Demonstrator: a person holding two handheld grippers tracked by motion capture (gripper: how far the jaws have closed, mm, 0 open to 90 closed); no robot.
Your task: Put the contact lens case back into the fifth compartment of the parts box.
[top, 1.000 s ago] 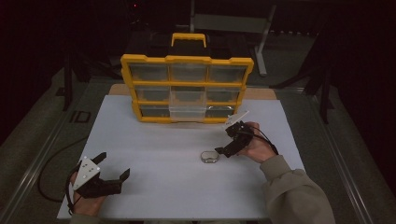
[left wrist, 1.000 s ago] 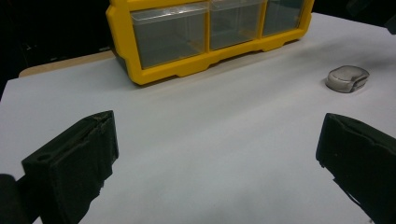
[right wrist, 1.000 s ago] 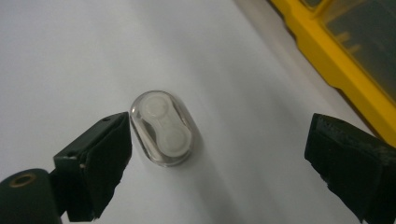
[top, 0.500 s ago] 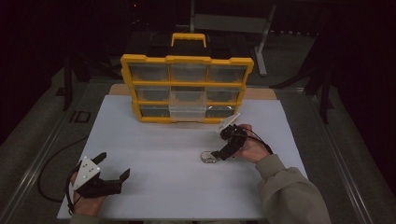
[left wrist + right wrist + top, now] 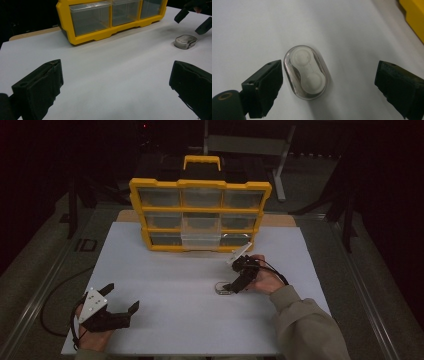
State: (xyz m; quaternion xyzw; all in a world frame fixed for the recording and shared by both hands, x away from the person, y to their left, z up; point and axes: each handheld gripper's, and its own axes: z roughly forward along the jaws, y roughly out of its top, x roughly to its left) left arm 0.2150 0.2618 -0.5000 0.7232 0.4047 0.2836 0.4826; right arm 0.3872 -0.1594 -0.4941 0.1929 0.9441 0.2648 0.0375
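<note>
The right hand-held gripper (image 5: 329, 82) is hovering with jaws spread wide around the contact lens case (image 5: 305, 72) lying flat on the white table (image 5: 165, 270), apparently lining up a grasp; the left hand-held gripper (image 5: 120, 307) is resting released nearby.

White table top (image 5: 165, 270), matte and bare over most of its face; at its far edge, a strip of tan board (image 5: 280, 220) showing behind; standing on the far middle, a yellow drawer organiser (image 5: 200, 212) with clear compartments; lying flat toward the right, well apart from the organiser, a small clear oval case (image 5: 305, 72) with two round white cups inside.
</note>
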